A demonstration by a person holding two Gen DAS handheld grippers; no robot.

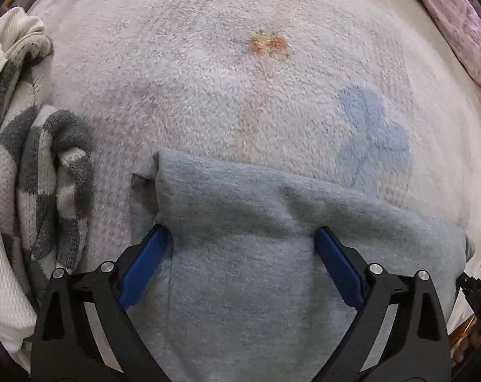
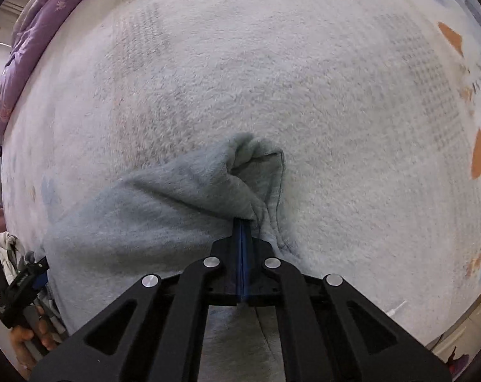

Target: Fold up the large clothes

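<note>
At the far left lies a striped sweater [image 1: 46, 172]. Our left tool [image 1: 242, 234] stands wide over the grey garment [image 1: 256, 254] on the fleecy blanket [image 1: 208, 79]; our right tool [image 2: 242, 222] pinches its bunched corner [image 2: 256, 172]. We should pull that corner taut before laying it flat.

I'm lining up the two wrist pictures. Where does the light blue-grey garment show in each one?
Left wrist view: the blue-grey garment fills the lower centre, folded, under the open left hand-held gripper.
Right wrist view: it spreads from lower left to centre, its bunched corner pinched in the shut right hand-held gripper.
Shared landmark: the fluffy white blanket under it.
</note>
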